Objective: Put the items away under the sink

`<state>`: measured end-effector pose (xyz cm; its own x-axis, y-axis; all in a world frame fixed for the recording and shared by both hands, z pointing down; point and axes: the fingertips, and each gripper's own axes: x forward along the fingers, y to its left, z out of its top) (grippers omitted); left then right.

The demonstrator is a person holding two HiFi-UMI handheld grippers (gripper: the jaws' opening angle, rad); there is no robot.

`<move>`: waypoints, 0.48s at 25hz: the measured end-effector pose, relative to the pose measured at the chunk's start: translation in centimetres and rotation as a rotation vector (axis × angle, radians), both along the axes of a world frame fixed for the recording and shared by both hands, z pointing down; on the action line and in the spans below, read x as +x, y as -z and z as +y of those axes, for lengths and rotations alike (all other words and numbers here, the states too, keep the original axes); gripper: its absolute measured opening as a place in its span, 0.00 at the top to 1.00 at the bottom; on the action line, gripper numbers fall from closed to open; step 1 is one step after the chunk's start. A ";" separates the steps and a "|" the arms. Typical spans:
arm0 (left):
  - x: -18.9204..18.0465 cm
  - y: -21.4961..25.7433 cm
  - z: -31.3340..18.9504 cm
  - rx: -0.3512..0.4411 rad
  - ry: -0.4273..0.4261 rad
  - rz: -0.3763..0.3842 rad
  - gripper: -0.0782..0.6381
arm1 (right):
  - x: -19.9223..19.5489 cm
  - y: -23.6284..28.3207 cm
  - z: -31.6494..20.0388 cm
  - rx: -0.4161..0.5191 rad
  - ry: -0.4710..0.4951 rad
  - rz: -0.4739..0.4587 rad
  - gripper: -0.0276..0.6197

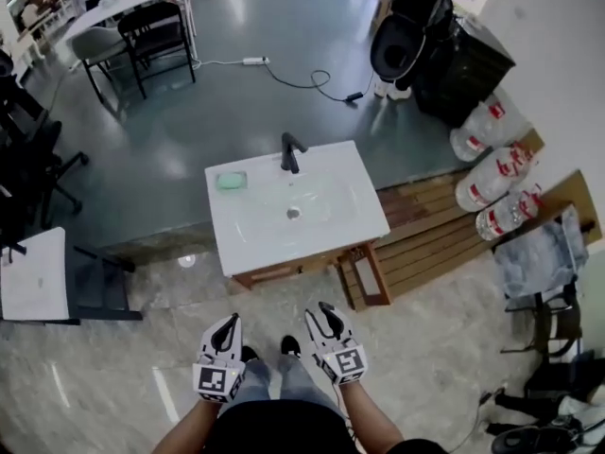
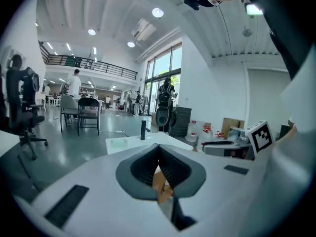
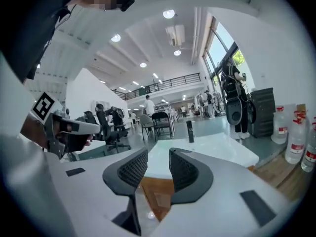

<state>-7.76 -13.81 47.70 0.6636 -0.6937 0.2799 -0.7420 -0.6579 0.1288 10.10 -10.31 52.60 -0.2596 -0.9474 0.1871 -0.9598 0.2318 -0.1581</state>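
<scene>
A white sink (image 1: 222, 239) with a black faucet (image 1: 290, 152) and a green pad (image 1: 232, 181) sits on a wooden cabinet (image 1: 284, 272), straight ahead of me. A wooden door (image 1: 365, 274) stands out from the cabinet's right front corner. Both grippers are held close to my body, well short of the cabinet. My left gripper (image 1: 230, 322) (image 2: 158, 146) has its jaw tips touching and holds nothing. My right gripper (image 1: 326, 308) (image 3: 158, 154) has a clear gap between its jaws, also with nothing in it. Both gripper views look level over the sink (image 2: 129, 142) (image 3: 217, 147).
Several large water bottles (image 1: 492, 159) lie on a wooden pallet (image 1: 425, 239) to the right of the sink. A white table (image 1: 33, 274) stands at the left, with chairs (image 1: 156, 31) behind it. Black equipment (image 1: 435, 36) is at the back right. A cable (image 1: 302, 78) runs across the floor.
</scene>
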 end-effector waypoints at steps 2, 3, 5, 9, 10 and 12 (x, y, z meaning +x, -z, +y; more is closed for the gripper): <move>-0.8 3.0 0.0 0.021 0.031 0.012 0.88 | -1.4 4.3 0.0 0.049 0.032 0.013 0.78; -1.3 5.1 -0.3 0.039 0.049 0.025 0.88 | -2.1 6.5 -0.4 0.082 0.055 0.025 0.81; -2.9 9.5 -0.8 0.080 0.102 0.047 0.88 | -4.1 10.5 -1.2 0.149 0.101 0.031 0.89; -6.1 14.1 0.2 0.137 0.192 0.111 0.88 | -6.7 16.9 -1.2 0.228 0.157 0.008 0.94; -6.7 14.9 0.4 0.147 0.214 0.119 0.88 | -7.0 18.5 -1.0 0.248 0.158 0.000 0.94; -8.3 16.3 0.8 0.175 0.256 0.114 0.88 | -7.7 21.1 -0.7 0.282 0.146 -0.022 0.94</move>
